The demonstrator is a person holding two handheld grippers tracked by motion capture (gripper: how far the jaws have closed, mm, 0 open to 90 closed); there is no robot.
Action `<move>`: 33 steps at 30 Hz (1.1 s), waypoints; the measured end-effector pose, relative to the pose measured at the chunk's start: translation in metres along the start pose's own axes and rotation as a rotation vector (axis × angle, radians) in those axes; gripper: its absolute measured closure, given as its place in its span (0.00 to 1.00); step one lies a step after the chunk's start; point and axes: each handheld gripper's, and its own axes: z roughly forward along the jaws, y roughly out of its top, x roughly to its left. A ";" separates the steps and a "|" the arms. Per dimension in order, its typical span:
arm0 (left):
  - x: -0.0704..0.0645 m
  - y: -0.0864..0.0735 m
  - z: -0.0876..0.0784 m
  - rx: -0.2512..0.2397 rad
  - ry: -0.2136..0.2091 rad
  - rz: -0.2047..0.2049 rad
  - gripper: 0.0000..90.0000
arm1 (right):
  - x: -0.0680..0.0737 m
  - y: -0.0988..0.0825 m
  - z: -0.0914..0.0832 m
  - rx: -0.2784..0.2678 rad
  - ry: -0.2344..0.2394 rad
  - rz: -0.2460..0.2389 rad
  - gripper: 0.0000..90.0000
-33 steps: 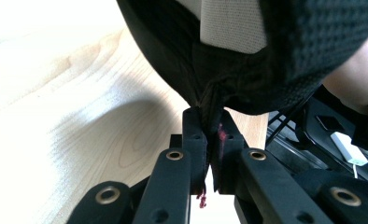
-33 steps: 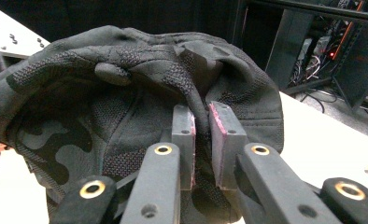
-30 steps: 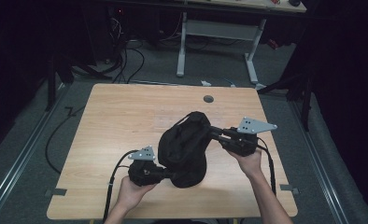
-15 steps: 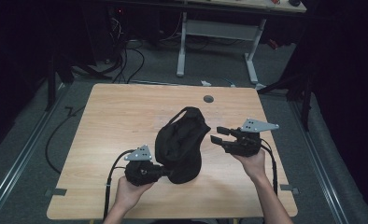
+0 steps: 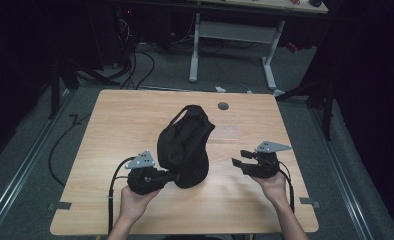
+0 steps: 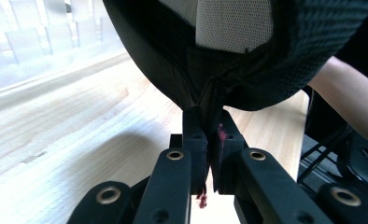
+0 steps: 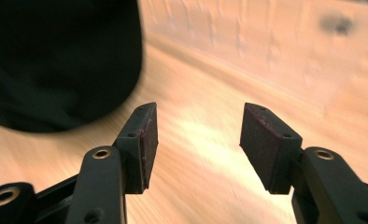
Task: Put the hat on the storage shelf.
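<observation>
1. Black bag (image 5: 185, 145), seen from the high view, lies slumped near the middle of the wooden table (image 5: 110, 125), its looped end toward the far side and its bulk toward the near edge. The left gripper (image 5: 171, 176) is clamped on the bag's near left edge. The right gripper (image 5: 236, 163) sits apart from the bag on its right, low over bare wood, and its jaws have just been opening with nothing between them.

2. In the left gripper view, the left gripper (image 6: 211, 140) has its jaws pressed together on a folded seam of the bag (image 6: 247, 70). The cloth is mesh outside with a pale mesh panel inside.

3. In the right gripper view, the right gripper (image 7: 196, 135) has its jaws spread wide over the table (image 7: 266, 60), with the bag (image 7: 56, 60) at the left.

4. The bag looks soft, light and floppy; it would likely sag from one pinch, so a second hold on the opposite seam or rim seems wise.

5. No brand, label or writing can be read.
</observation>
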 end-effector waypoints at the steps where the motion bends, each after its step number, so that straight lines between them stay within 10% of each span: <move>1: 0.000 0.001 0.000 -0.004 0.000 0.001 0.95 | -0.002 -0.005 0.002 0.016 -0.017 -0.001 0.51; 11: -0.002 0.011 0.000 -0.034 0.024 0.030 0.96 | -0.008 -0.048 0.022 0.135 -0.135 0.030 0.48; 33: 0.005 0.047 0.005 -0.147 0.091 0.084 0.96 | -0.007 -0.057 0.025 0.108 -0.210 0.033 0.40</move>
